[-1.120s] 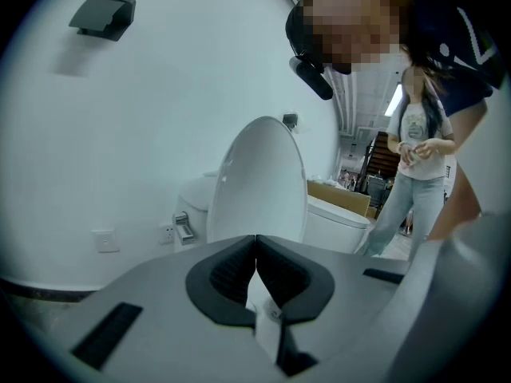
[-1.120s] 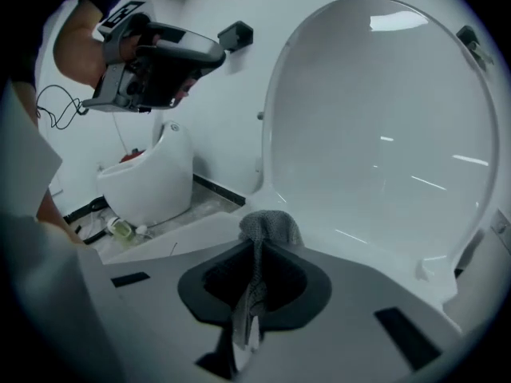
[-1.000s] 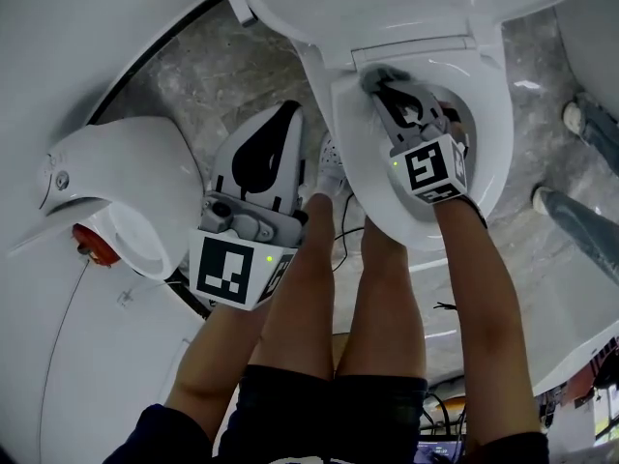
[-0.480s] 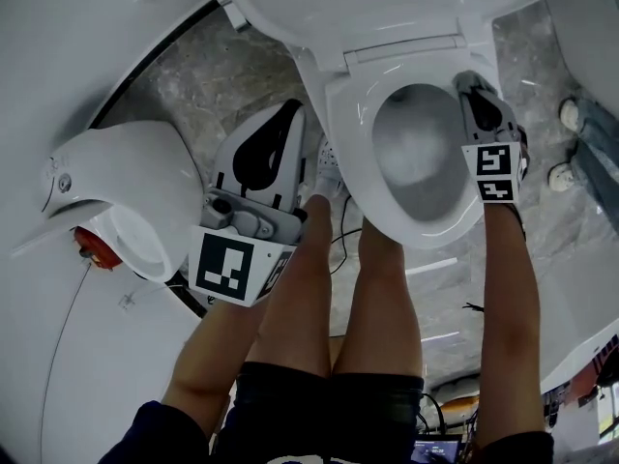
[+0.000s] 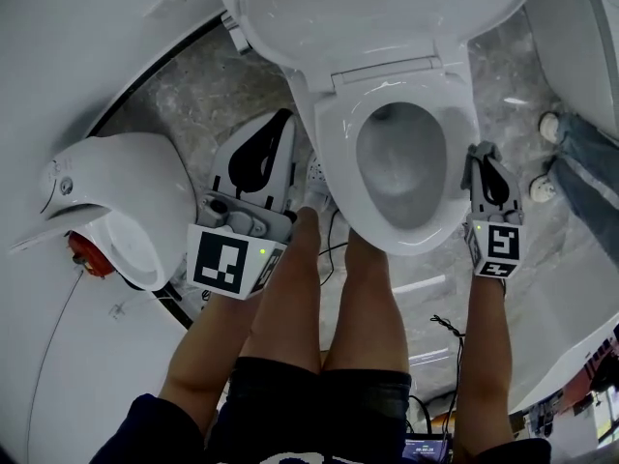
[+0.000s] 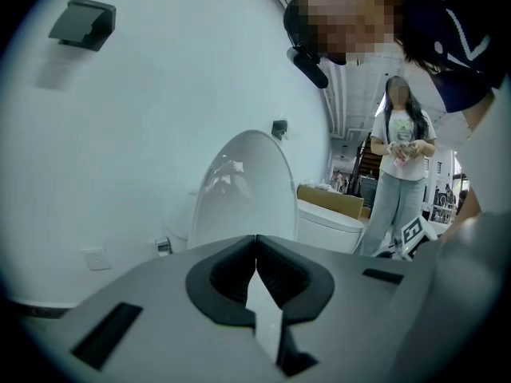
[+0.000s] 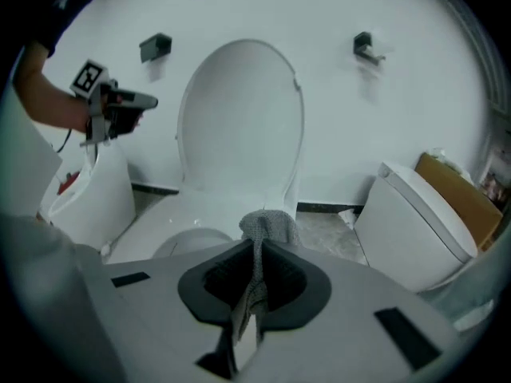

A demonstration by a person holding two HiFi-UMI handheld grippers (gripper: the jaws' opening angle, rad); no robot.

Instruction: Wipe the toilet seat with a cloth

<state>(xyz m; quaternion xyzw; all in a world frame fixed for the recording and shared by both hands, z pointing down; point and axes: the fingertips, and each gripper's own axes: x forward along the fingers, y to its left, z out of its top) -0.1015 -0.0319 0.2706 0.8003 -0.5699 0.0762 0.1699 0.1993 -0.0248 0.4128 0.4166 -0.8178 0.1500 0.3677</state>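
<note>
The right tool point(image 7: 254, 250) is seen with its jaws clamped on a grey cloth point(image 7: 263, 226). A fold of the cloth is pinched between the pads, and a bunch of it stands up past the tips. In the head view this tool point(image 5: 481, 153) is held just beside the right-hand outer edge of the toilet seat point(image 5: 334, 162), with its tips pointed away from the person. No contact between cloth and seat can be made out, and the cloth appears to be raised clear of it. From this tool the seat lies to the left and slightly lower. In the right gripper view the seat point(image 7: 180, 210) is found ahead and to the left of the jaws. The long axis of the seat runs from the person towards the raised lid point(image 5: 377, 8), roughly parallel to the line of the tool. A sideways move to the left is therefore judged necessary before the cloth can be laid on the ring. The left tool point(image 6: 255, 246) is shown with its jaws together and nothing between them. In the head view it point(image 5: 285, 119) is held over the floor point(image 5: 184, 85) to the left of the toilet, beside the seat rather than over it and with no cloth, so the wiping is judged to fall to the right tool.
</note>
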